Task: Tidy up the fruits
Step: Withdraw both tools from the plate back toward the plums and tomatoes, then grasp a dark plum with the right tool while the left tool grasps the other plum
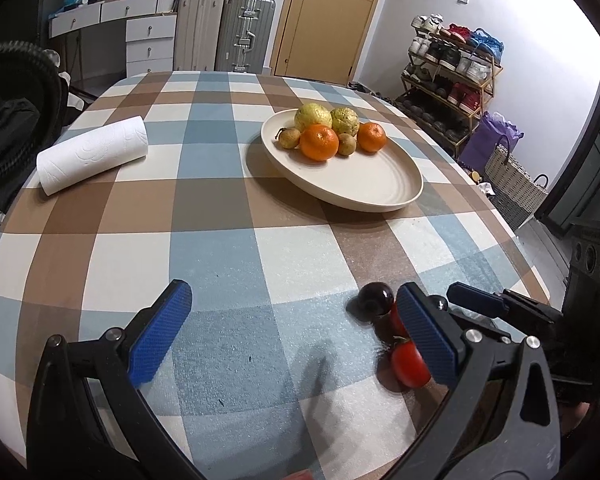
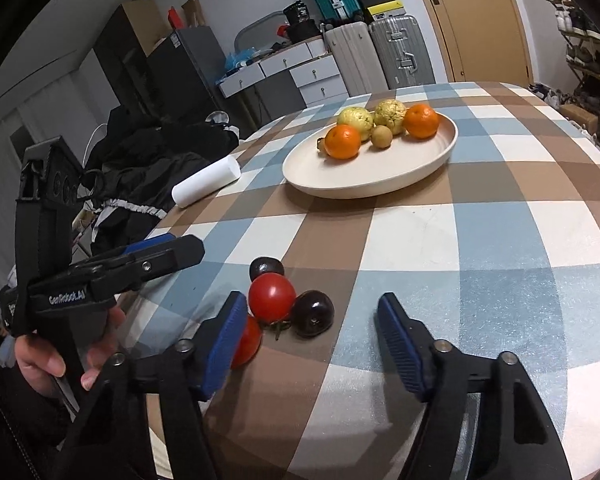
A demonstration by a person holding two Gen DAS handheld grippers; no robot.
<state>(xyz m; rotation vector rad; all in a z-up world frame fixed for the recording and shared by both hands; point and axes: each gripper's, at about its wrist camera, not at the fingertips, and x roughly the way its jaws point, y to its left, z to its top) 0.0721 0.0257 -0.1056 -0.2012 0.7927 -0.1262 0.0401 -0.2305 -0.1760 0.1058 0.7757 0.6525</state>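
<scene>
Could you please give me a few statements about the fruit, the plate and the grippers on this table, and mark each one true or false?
1. Two oranges lie on the plate. True.
2. The paper towel roll stands upright on the plate. False: it lies on its side on the tablecloth, apart from the plate.
3. The red tomatoes and dark plums sit on the tablecloth, off the plate. True.
4. The right gripper is clamped on an orange. False: its pads press on nothing; a plum sits between its fingers.
5. The left gripper holds nothing. True.
</scene>
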